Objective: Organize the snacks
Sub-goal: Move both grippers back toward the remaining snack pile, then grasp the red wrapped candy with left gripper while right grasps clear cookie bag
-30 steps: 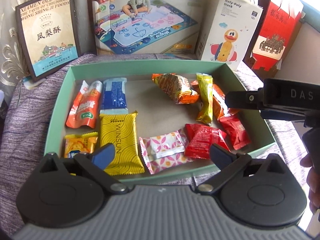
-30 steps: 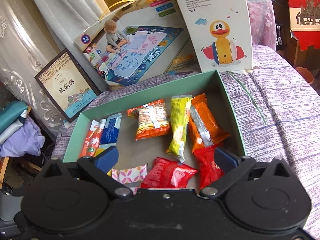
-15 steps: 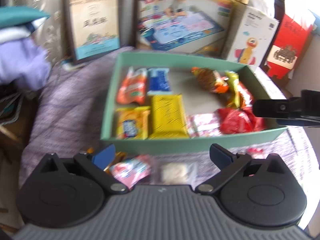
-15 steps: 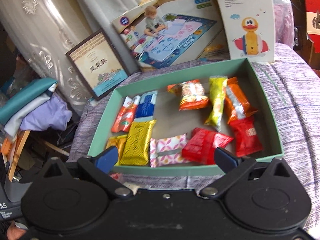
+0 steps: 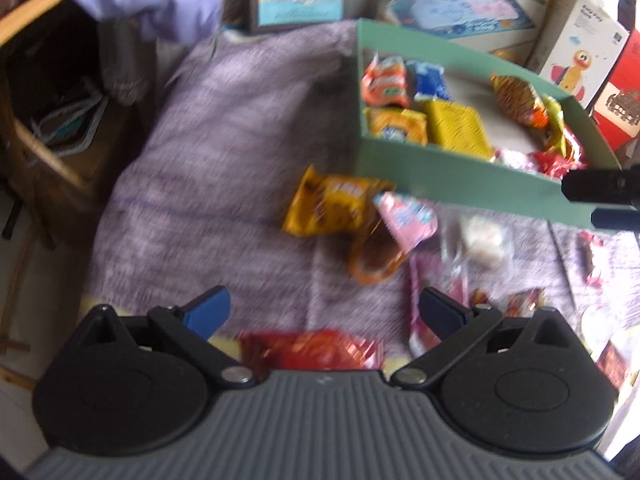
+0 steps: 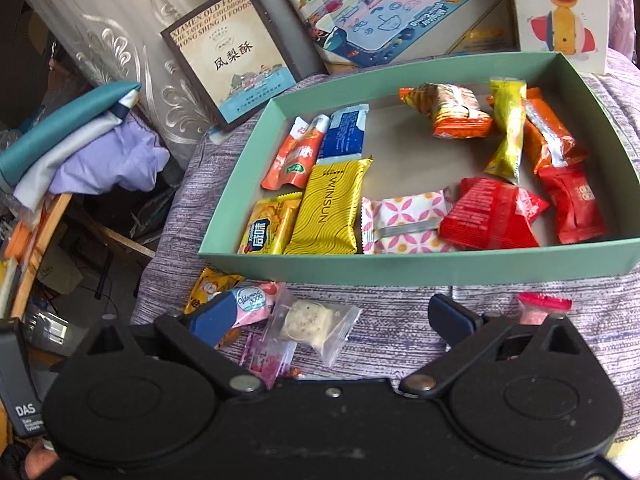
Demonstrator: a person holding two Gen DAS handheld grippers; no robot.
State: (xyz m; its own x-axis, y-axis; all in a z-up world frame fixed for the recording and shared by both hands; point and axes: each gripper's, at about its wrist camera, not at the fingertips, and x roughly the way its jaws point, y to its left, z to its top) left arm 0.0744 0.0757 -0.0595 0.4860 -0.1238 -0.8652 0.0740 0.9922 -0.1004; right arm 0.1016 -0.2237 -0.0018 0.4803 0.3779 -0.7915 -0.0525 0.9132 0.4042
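Observation:
A green box [image 6: 400, 270] on the purple cloth holds several snack packs, among them a yellow pack [image 6: 328, 208] and a red pack [image 6: 488, 216]. The box also shows in the left wrist view [image 5: 460, 176]. Loose snacks lie in front of it: a yellow packet [image 5: 332, 206], a pink packet [image 5: 404, 216], a clear bag with a white sweet [image 6: 312, 324], a small pink sweet [image 6: 540, 308] and a red packet [image 5: 312, 350]. My left gripper [image 5: 324, 308] is open and empty above the red packet. My right gripper [image 6: 336, 316] is open and empty over the loose snacks.
Toy boxes [image 6: 384, 12] and a framed pastry box [image 6: 232, 56] lean behind the green box. A wooden rack with folded cloth [image 6: 80, 148] stands at the left, past the cloth's edge. The other gripper's black body [image 5: 604, 192] shows at the right of the left wrist view.
Both grippers have pulled back from the box and tilted down, so the loose snacks in front of it now show. The left view has swung left. Both stay open.

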